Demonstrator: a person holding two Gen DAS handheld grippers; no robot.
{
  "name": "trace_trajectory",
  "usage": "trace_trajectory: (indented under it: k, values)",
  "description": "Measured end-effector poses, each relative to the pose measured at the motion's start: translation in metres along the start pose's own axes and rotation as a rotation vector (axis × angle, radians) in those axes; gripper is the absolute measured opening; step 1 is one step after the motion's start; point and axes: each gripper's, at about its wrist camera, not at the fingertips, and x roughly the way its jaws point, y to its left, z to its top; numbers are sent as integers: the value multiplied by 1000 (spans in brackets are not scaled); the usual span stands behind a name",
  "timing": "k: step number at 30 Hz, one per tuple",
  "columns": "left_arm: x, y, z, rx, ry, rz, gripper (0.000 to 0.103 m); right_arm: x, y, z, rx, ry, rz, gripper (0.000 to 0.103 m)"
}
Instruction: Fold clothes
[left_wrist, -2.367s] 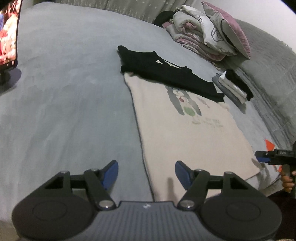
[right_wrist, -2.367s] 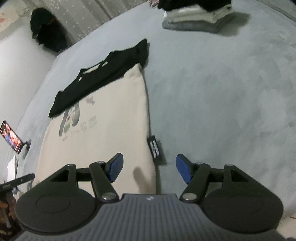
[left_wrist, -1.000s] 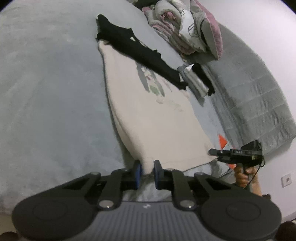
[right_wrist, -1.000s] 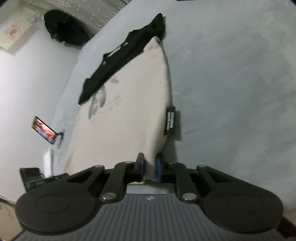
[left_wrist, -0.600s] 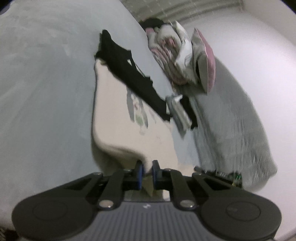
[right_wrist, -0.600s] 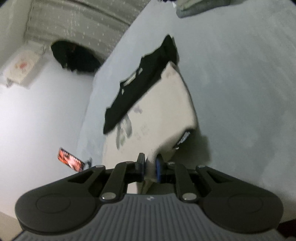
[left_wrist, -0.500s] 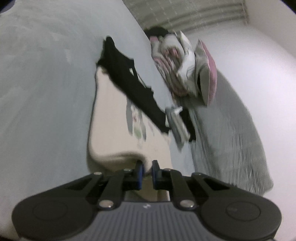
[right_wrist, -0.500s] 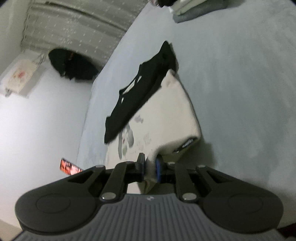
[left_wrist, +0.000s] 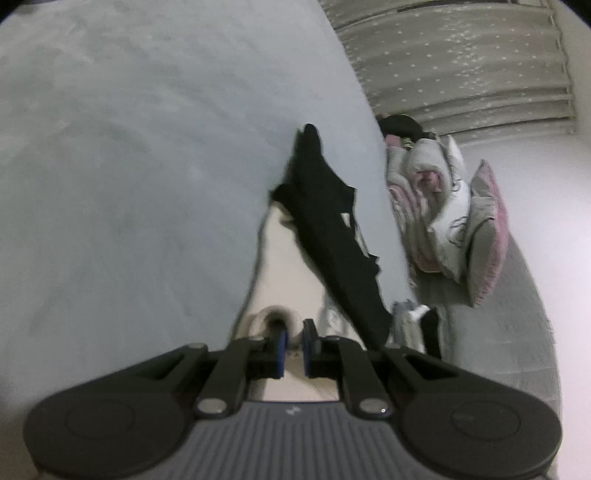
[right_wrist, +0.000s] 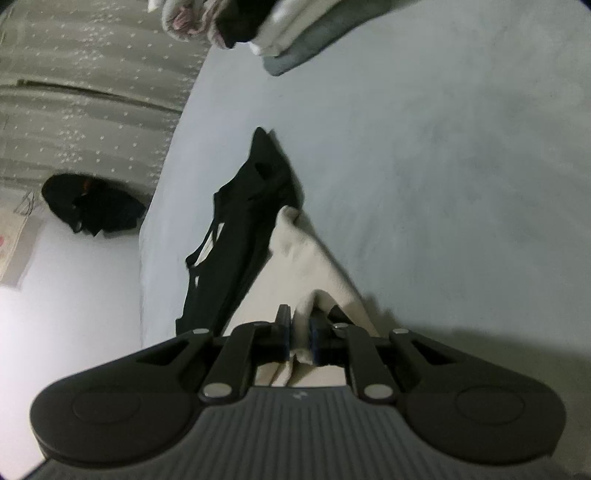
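Cream T-shirt (left_wrist: 284, 258) lying on the grey bed (left_wrist: 129, 166), its near hem lifted and curled. Left hand-held gripper (left_wrist: 291, 349) pinches one hem corner; right hand-held gripper (right_wrist: 300, 338) pinches the other. Black garment (left_wrist: 332, 236) lies across the shirt's far end; folded clothes stack (right_wrist: 291, 40) beyond.

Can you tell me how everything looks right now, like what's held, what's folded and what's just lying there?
Left gripper: shut on the cream shirt's hem.
Right gripper: shut on the cream shirt's hem.
Cream shirt: near edge lifted and curled over, far end lying on the bed.
Black garment: lying loosely across the cream shirt's far end.
Stack of clothes: folded and piled on the bed.
Pillows: heaped beside the bed.
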Motion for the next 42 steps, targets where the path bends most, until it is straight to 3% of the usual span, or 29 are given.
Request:
trace_trajectory:
  k: [2,4,6,8,9,10,11,15,19,23,28,37,41,42]
  values:
    - [3,-1,1,17,6,-3,10,4,-3,2,-4,5,2,14]
    - [4,-6,1,47,14,-18,29,5,-4,2,-14,12,11,17]
    - [-1,-15,1,92,6,-58,66,4,-3,3,-30,20,20,18]
    - [-10,-24,-1,148,-31,-84,83,-1,3,2,-74,18,30,29]
    - [-15,-30,-3,189,-54,-87,89,-3,6,1,-97,15,37,36]
    - [-18,-35,-4,238,-71,-68,90,-8,9,0,-121,-4,44,55]
    - [-20,-39,-6,289,-85,-44,92,-13,12,-2,-146,-25,51,62]
    - [-24,-58,-17,532,-130,104,101,-24,27,-10,-310,-96,8,62]
    - [-13,-71,-37,824,-136,259,101,-22,42,-27,-575,-175,-105,62]
    - [-3,-72,-48,968,-162,330,100,-8,53,-53,-886,-225,-231,62]
    - [5,-70,-48,993,-161,307,91,6,50,-71,-1097,-253,-300,62]
    - [13,-67,-48,979,-151,288,76,22,50,-76,-1179,-276,-268,62]
    - [18,-67,-51,995,-141,294,50,30,52,-78,-1203,-285,-278,62]
    - [17,-67,-50,993,-143,291,36,31,52,-80,-1209,-288,-279,62]
